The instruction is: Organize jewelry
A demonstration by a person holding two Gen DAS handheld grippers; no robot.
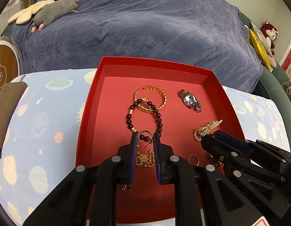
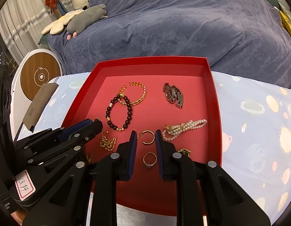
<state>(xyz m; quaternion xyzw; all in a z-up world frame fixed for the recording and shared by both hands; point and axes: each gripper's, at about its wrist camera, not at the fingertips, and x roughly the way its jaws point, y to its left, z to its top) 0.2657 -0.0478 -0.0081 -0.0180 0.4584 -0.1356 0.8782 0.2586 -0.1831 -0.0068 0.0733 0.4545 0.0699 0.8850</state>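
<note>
Inside red tray [image 2: 213, 101], gold hoop earring [image 2: 148, 137] btwn open right hand-held gripper [image 2: 145, 138] fingers, left hand-held gripper [image 1: 144, 138] open over bead bracelet [image 1: 145, 116]

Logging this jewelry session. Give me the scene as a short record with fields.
container: red box, open, on a planet-print cloth
far row: gold bangle overlapped by dark bead bracelet; wristwatch apart on the right
near row: pearl bracelet, gold hoop earring, stone ring, gold chain pendant
left gripper: open, above the box, holding nothing
right gripper: open, fingers either side of the hoop earring
</note>
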